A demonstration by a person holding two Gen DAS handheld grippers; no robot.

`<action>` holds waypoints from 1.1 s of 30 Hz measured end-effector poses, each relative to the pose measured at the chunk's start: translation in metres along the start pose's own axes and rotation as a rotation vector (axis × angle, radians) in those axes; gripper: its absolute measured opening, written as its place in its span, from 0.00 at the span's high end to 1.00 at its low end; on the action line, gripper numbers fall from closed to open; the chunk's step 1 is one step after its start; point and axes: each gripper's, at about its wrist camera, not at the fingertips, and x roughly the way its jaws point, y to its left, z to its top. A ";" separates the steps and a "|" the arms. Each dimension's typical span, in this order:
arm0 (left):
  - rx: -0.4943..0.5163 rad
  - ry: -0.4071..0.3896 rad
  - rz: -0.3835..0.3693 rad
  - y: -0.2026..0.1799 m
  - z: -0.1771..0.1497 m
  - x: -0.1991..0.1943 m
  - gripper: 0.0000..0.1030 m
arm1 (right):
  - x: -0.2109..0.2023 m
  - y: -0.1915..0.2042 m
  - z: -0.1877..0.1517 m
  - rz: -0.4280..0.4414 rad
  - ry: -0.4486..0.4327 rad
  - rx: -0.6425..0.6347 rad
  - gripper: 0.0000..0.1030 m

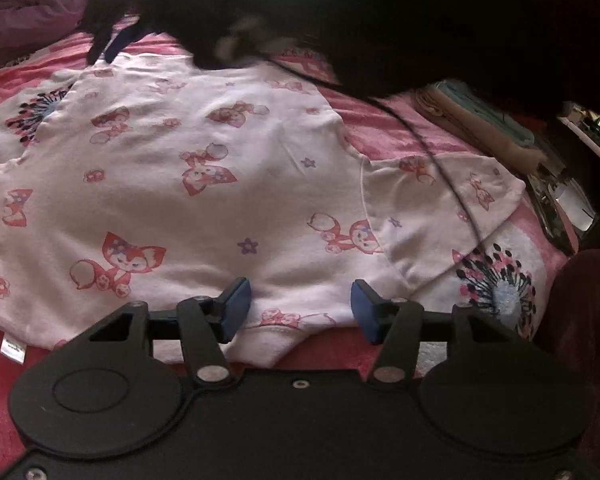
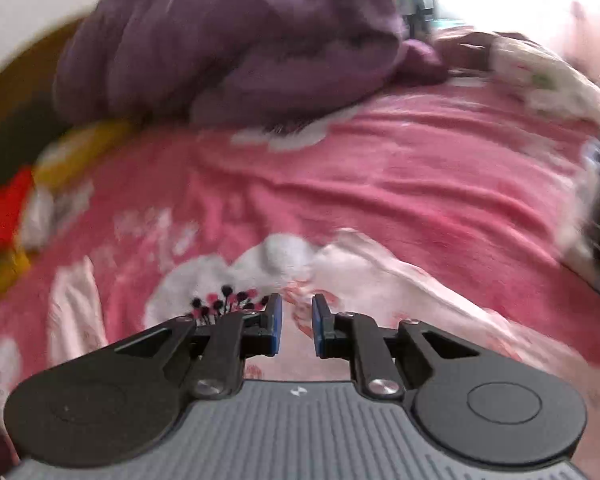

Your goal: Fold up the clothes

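Our left gripper, black with blue pads, hangs with its jaws apart and nothing between them, just above the near hem of the pale pink cotton garment printed with red foxes and small purple flowers. That garment lies spread flat ahead of it on the pink fleece blanket with dandelion motifs; one short sleeve lies out to the right. Our right gripper holds its blue pads a narrow gap apart, gripping nothing, over a bunched edge of the same garment. Beyond it, at the blanket's far side, lies a heaped purple quilt.
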 end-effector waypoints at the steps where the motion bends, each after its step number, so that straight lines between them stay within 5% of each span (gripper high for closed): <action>1: 0.002 0.004 -0.002 0.000 0.000 0.000 0.46 | 0.013 0.000 0.004 -0.010 0.019 0.008 0.83; 9: -0.004 0.024 -0.041 0.003 0.003 0.000 0.36 | 0.051 -0.033 0.027 -0.106 -0.061 0.188 0.83; 13: 0.000 0.018 -0.049 0.001 0.004 -0.003 0.35 | 0.021 -0.039 0.038 -0.095 -0.174 0.273 0.79; 18: -0.014 -0.004 -0.061 0.001 0.006 -0.010 0.35 | -0.043 -0.045 0.022 -0.029 -0.210 0.344 0.69; 24: 0.000 -0.078 0.030 -0.002 0.007 -0.021 0.35 | -0.144 -0.062 -0.044 0.002 -0.267 0.475 0.62; 28: 0.038 0.010 0.067 -0.005 0.001 -0.007 0.34 | -0.209 -0.069 -0.120 -0.015 -0.360 0.628 0.62; 33: 0.173 -0.070 0.138 -0.024 -0.007 -0.017 0.34 | -0.263 -0.071 -0.218 -0.059 -0.447 0.807 0.61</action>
